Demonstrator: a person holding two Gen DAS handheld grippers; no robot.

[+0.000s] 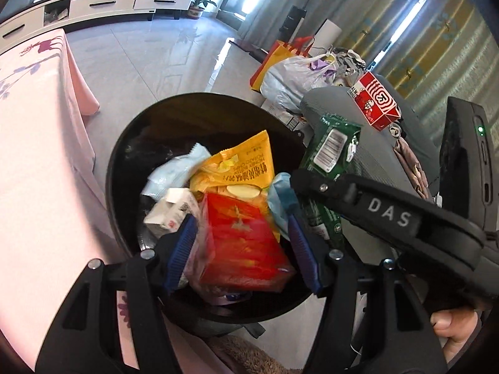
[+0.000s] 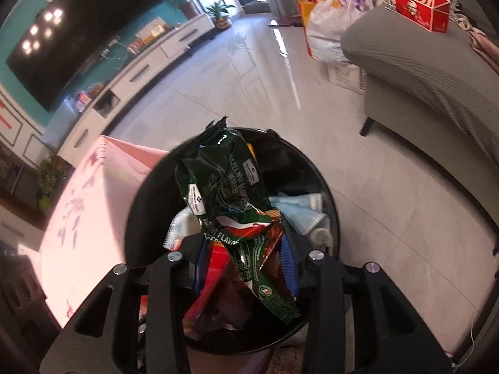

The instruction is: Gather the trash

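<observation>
A round black trash bin (image 1: 124, 155) stands on the floor beside a pink-clothed table; it also shows in the right wrist view (image 2: 137, 205). It holds a yellow chip bag (image 1: 240, 165), a white carton (image 1: 170, 215) and light blue masks (image 1: 174, 171). My left gripper (image 1: 243, 243) is over the bin, its blue pads against a red packet in clear wrap (image 1: 243, 243). My right gripper (image 2: 246, 265) is shut on a green wafer wrapper (image 2: 218, 180) and holds it over the bin; that wrapper (image 1: 333, 146) and the right gripper's finger show in the left wrist view.
The pink tablecloth (image 1: 37, 155) lies left of the bin. A grey sofa (image 2: 421, 71) with a red KFC box (image 2: 414, 3) stands to the right. Plastic and orange bags (image 1: 293, 74) sit on the tiled floor behind. A white TV cabinet (image 1: 103, 3) runs along the far wall.
</observation>
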